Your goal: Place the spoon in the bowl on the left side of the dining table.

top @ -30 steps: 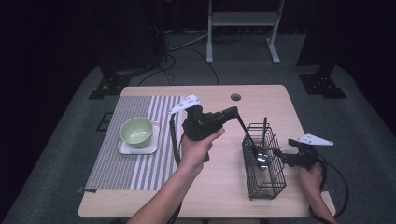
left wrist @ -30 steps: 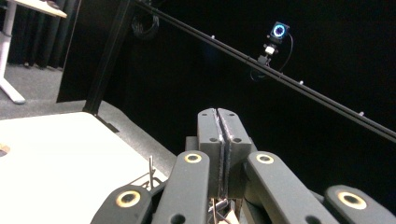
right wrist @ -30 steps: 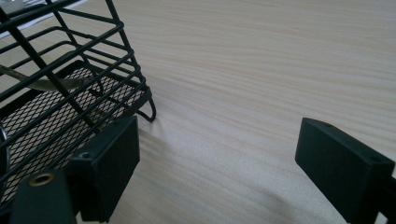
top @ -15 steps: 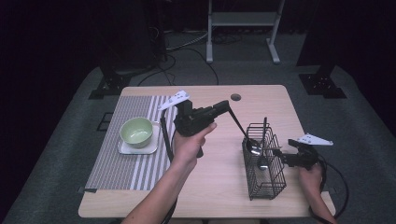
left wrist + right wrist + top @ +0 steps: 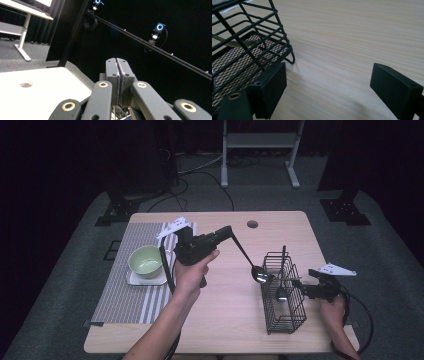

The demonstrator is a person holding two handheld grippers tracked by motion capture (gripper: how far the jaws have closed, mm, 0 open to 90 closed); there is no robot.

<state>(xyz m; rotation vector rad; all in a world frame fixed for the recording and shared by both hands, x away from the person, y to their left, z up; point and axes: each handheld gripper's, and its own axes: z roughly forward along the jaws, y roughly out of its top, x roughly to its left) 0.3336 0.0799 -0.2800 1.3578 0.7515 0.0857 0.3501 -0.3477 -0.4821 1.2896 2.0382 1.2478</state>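
Observation:
My left gripper (image 5: 227, 231) hangs over the middle of the table, shut on the handle of a metal spoon (image 5: 245, 255). The spoon slopes down to the right, and its bowl hangs at the upper left rim of the black wire basket (image 5: 282, 320). In the left gripper view the jaws (image 5: 116, 62) are pressed tight together. A dark utensil (image 5: 283, 256) stands in the basket. My right gripper (image 5: 301, 290) rests low beside the basket's right side. Its jaws (image 5: 329, 82) stand wide open over bare wood, and the basket's corner (image 5: 249, 45) is by the left jaw.
A green bowl (image 5: 146, 260) sits on a white square plate (image 5: 135, 280) on a striped placemat (image 5: 125, 295) at the table's left. A round hole (image 5: 252, 224) lies near the far edge. Grey carpet, stand legs and cables surround the table.
My left gripper has moved left and slightly up, drawing the spoon with it, so the spoon's bowl has come up from inside the basket to its rim. The right gripper has stayed put.

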